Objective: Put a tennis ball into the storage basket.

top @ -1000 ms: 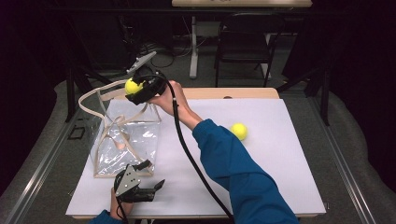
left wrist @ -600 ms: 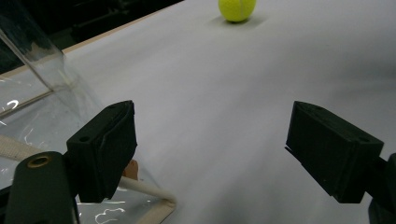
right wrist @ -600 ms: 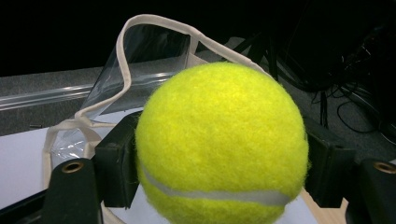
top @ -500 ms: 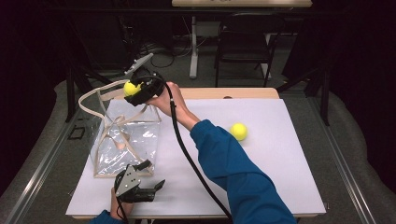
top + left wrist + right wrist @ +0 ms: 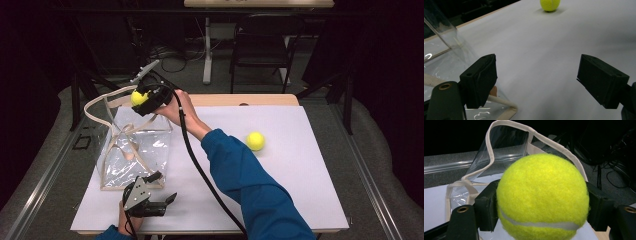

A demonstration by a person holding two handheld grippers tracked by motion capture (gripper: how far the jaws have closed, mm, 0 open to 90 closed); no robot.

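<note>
- White sheet (image 5: pixel 300 180) covers the table, dark room and one chair (image 5: pixel 260 50) across the top of the high view.
- No readable writing or brand anywhere.
- Two tennis balls: one ball (image 5: pixel 138 97) upper left, clamped tight in the right gripper (image 5: pixel 142 100) over the clear bag (image 5: pixel 132 150); the other ball (image 5: pixel 255 141) lies loose, right of centre.
- One bag, tan straps.
- Left gripper (image 5: pixel 162 187), bottom left beside the bag: jaws spread wide, holding nothing.

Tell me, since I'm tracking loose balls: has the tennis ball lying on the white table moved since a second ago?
No. The loose tennis ball lies at the same spot on the white table, right of the blue sleeve.
</note>
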